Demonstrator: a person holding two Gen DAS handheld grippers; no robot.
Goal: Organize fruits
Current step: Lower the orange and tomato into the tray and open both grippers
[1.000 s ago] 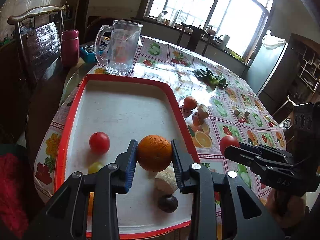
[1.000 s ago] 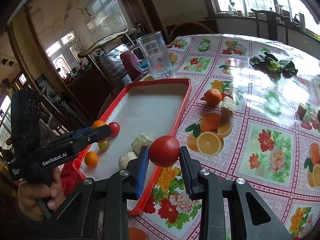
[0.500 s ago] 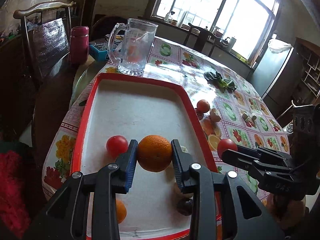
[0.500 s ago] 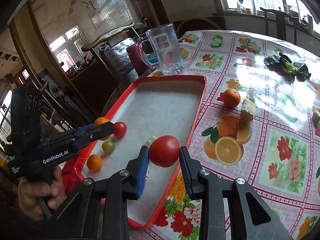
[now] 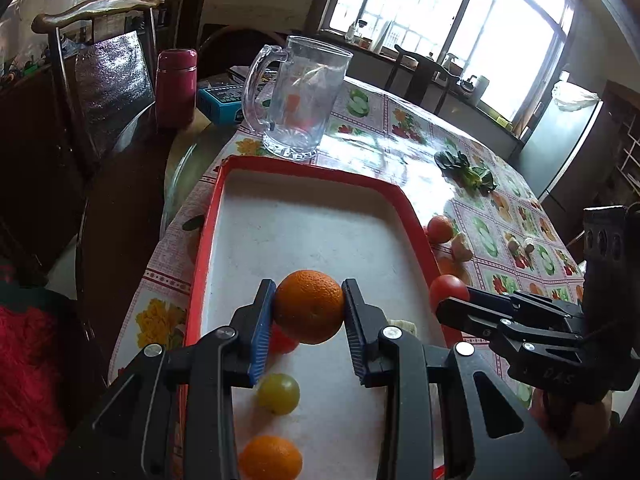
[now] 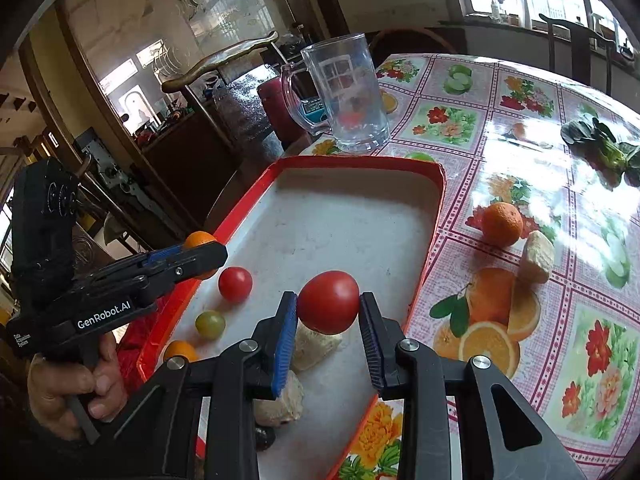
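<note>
An orange (image 5: pixel 309 306) is clamped in the left gripper (image 5: pixel 308 312) and a tomato (image 6: pixel 329 301) in the right gripper (image 6: pixel 328 308), both held above the near end of the red tray (image 6: pixel 430 216), whose bare white floor lies just ahead

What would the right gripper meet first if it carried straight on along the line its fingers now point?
Probably the bare white floor of the red-rimmed tray. The right gripper, shut on a red tomato, points down over the tray, and no fruit shows just beyond the tomato. Depth is hard to judge, so this is a guess.
</note>
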